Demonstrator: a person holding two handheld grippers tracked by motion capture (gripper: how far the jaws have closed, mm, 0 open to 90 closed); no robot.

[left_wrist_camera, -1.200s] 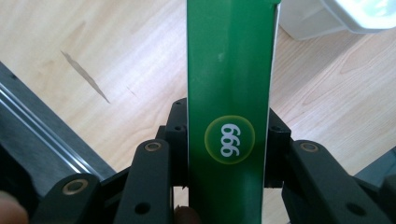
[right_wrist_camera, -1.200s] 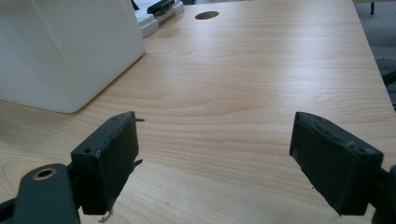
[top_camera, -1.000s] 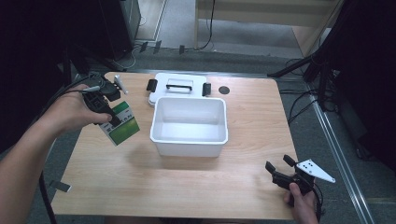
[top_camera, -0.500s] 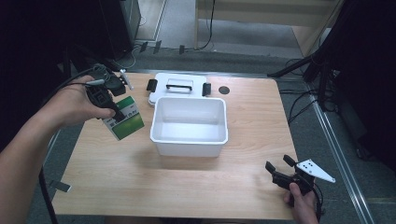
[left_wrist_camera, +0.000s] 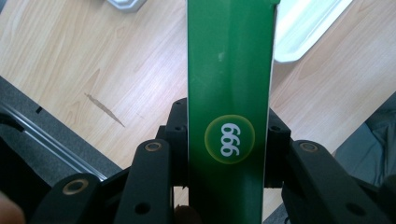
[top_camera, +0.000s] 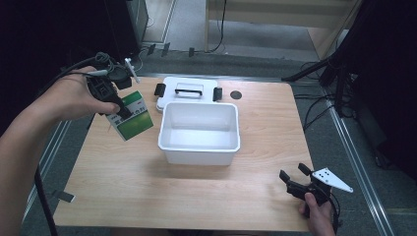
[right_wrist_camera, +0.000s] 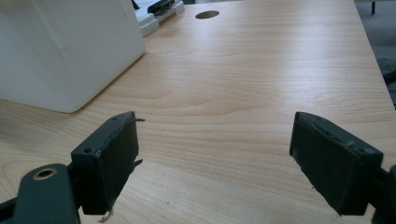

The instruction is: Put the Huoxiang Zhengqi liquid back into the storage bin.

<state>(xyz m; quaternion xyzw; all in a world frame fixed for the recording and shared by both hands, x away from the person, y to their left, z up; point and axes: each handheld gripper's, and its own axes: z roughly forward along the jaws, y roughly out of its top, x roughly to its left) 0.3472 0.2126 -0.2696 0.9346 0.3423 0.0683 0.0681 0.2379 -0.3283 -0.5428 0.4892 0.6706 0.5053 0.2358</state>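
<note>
Lifted higher and shifted slightly right since before: green box [top_camera: 131, 116], pinched between jaws of left gripper [top_camera: 119, 109], held tilted above table [top_camera: 147, 191], just left of white bin [top_camera: 199, 132]. Right gripper [top_camera: 294, 181] at near right, jaws spread, holding nothing.

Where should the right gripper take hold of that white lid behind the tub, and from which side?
Probably the black handle at the middle of the lid, from above: the lid lies flat on the table, and the handle is a narrow bar that the right gripper, jaws open, could close across.
</note>
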